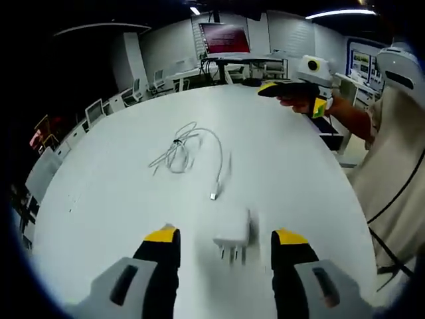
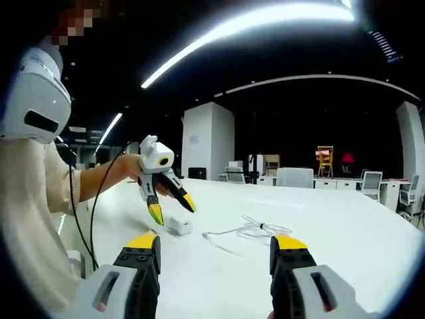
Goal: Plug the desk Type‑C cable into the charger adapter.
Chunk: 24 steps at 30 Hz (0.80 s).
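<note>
White worktop [image 1: 119,179] in a dim office, chairs [image 1: 99,109] along its left edge.
Coiled Type-C cable [image 1: 182,149] lies mid-worktop; white charger adapter [image 1: 234,232] rests between the left claw [image 1: 226,240], jaws apart. Right claw [image 2: 216,249] gapes, holding nothing, over bare surface.

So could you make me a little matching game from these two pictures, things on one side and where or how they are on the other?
Things:
1. white charger adapter
2. white cable
3. left tool
4. right tool

States:
A. held above the table's far side
B. loosely coiled on the table
C. open, tips either side of the adapter
D. lying prongs toward the left gripper view's camera

Pairs: 1-D, 2-B, 3-C, 4-A
</note>
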Tool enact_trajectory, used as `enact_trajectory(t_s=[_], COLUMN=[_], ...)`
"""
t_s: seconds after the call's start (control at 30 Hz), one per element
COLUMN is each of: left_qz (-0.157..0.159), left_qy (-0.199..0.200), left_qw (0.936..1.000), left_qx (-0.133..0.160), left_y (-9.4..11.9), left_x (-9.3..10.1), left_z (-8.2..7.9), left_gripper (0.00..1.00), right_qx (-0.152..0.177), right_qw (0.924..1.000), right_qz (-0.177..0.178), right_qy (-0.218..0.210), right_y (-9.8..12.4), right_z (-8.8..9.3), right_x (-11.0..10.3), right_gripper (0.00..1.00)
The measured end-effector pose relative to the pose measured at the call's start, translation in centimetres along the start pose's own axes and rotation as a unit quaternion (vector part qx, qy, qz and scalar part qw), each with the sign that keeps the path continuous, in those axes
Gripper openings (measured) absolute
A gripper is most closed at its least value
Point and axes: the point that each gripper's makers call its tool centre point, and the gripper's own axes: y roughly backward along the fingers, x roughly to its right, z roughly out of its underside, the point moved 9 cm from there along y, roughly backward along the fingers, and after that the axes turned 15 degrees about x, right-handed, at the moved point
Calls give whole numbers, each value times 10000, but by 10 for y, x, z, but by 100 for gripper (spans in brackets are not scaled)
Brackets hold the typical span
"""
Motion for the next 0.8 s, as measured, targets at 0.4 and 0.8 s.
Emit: enact_trajectory(t_s=[0.4,0.8], left_qz=[94,207], left_qy=[56,211], left_qw=[9999,9996], left_qx=[-91,-47], left_y=[-9,-18], left_x=[-1,-4], left_z=[4,10], left_gripper=[50,38], right_qx=[-172,-162], right_qw=[9998,9999], right_qz=[-43,-21], right_qy=[8,-32], right_y=[5,7], right_z=[4,6], right_x=[-1,1], right_gripper=[67,67])
